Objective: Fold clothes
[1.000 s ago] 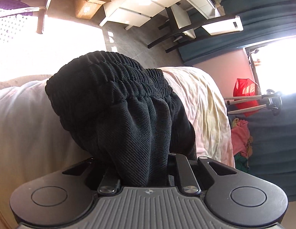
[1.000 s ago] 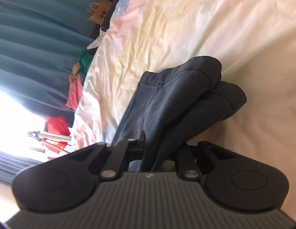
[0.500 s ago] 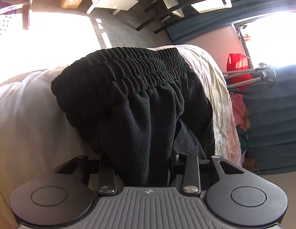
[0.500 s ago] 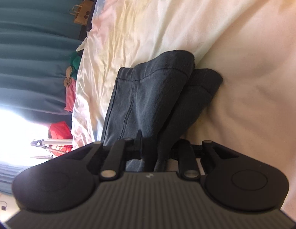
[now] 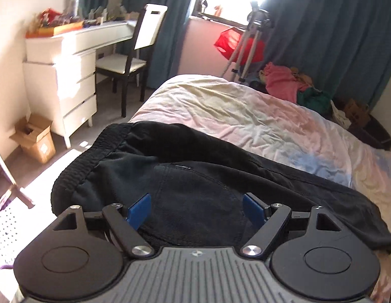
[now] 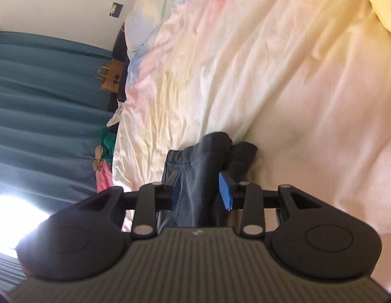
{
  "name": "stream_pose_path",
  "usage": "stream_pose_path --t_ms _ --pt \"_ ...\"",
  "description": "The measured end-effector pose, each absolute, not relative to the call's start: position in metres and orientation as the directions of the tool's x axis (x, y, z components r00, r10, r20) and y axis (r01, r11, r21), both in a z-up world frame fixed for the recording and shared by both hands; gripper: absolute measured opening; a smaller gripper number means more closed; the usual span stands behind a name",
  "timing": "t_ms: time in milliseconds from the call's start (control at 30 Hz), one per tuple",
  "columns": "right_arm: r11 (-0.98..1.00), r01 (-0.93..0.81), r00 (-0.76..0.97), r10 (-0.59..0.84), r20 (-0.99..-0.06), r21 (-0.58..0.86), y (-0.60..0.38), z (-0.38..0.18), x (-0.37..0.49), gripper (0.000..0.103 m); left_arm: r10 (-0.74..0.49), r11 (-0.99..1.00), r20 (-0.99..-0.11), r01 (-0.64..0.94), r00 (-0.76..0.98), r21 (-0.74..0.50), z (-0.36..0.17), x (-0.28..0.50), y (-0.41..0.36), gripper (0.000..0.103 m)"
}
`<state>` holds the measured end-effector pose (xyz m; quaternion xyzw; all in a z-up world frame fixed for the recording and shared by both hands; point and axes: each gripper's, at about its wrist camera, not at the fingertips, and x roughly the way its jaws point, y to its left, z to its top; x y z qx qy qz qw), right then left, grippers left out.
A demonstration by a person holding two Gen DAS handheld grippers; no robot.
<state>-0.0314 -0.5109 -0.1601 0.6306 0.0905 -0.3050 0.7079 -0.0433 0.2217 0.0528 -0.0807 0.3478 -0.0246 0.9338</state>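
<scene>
Black trousers (image 5: 195, 176) lie spread across the near part of the bed (image 5: 233, 111), their elastic waistband (image 5: 94, 156) toward the left edge. My left gripper (image 5: 195, 209) hovers just above them. Its jaws are opening wide, the blue pads (image 5: 138, 210) stand clear of the cloth, and nothing is gripped. In the right wrist view the trouser leg ends (image 6: 215, 151) rest bunched on the duvet (image 6: 283, 75). My right gripper (image 6: 199, 189) has its jaws opening, and the dark cloth still passes loosely between them.
To the left of the bed stand a white dresser (image 5: 59, 75), a chair (image 5: 135, 58) and a cardboard box (image 5: 34, 139) on the floor. A tripod (image 5: 248, 43), a red bag (image 5: 235, 43) and a clothes pile (image 5: 291, 83) sit by the blue curtains (image 5: 334, 38).
My left gripper let go of the waistband, rolled upright and drew back upward; the trousers now lie flat. The right gripper's jaws spread apart and its hold on the leg ends loosened.
</scene>
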Motion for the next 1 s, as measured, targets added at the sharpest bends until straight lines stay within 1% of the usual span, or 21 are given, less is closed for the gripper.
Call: stream_pose_path --t_ms 67,167,200,267,367,400,467,567,667,767,900,967,1000 --pt "0.05 0.537 0.809 -0.311 -0.498 0.842 -0.51 -0.157 -0.028 0.053 -0.166 0.984 -0.625 0.089 0.763 -0.154 0.049 -0.028 0.178 0.082" --pt "0.042 0.495 0.852 -0.22 -0.475 0.868 -0.509 -0.164 -0.018 0.053 -0.286 0.958 -0.654 0.227 0.7 -0.176 0.031 0.002 0.119 0.081" --pt "0.026 0.476 0.867 -0.186 -0.463 0.879 -0.508 -0.168 -0.014 0.053 -0.311 0.948 -0.662 0.274 0.682 -0.164 0.023 0.011 0.099 0.081" --pt "-0.012 0.442 0.89 -0.124 -0.44 0.897 -0.507 -0.176 -0.01 0.053 -0.34 0.924 -0.673 0.368 0.657 -0.108 0.004 0.026 0.059 0.079" --pt "-0.049 0.457 0.882 -0.104 -0.46 0.888 -0.505 -0.184 -0.008 0.053 -0.365 0.871 -0.677 0.492 0.639 -0.005 -0.024 0.037 0.003 0.079" --pt "-0.063 0.466 0.877 -0.099 -0.47 0.883 -0.505 -0.188 -0.008 0.053 -0.367 0.85 -0.675 0.525 0.64 0.036 -0.038 0.041 -0.013 0.079" --pt "-0.106 0.453 0.884 -0.077 -0.462 0.885 -0.507 -0.199 -0.006 0.053 -0.358 0.804 -0.67 0.58 0.65 0.133 -0.071 0.049 -0.045 0.077" --pt "-0.137 0.445 0.891 -0.037 -0.453 0.885 -0.509 -0.211 0.0 0.053 -0.35 0.753 -0.67 0.622 0.654 0.214 -0.105 0.049 -0.076 0.075" --pt "-0.098 0.462 0.885 -0.014 -0.466 0.881 -0.509 -0.212 0.009 0.053 -0.336 0.739 -0.637 0.614 0.693 0.278 -0.131 0.046 -0.092 0.076" --pt "-0.032 0.472 0.881 0.004 -0.472 0.881 -0.509 -0.207 0.022 0.052 -0.334 0.77 -0.596 0.576 0.73 0.274 -0.143 0.044 -0.093 0.076" --pt "0.04 0.496 0.868 0.01 -0.497 0.867 -0.51 -0.204 0.039 0.051 -0.329 0.775 -0.582 0.565 0.743 0.283 -0.15 0.04 -0.093 0.076" --pt "0.075 0.508 0.86 0.001 -0.509 0.858 -0.511 -0.202 0.044 0.049 -0.328 0.764 -0.573 0.567 0.751 0.306 -0.149 0.035 -0.094 0.076" --pt "0.092 0.515 0.856 -0.003 -0.517 0.852 -0.512 -0.201 0.047 0.046 -0.333 0.761 -0.573 0.572 0.749 0.306 -0.148 0.035 -0.094 0.076"
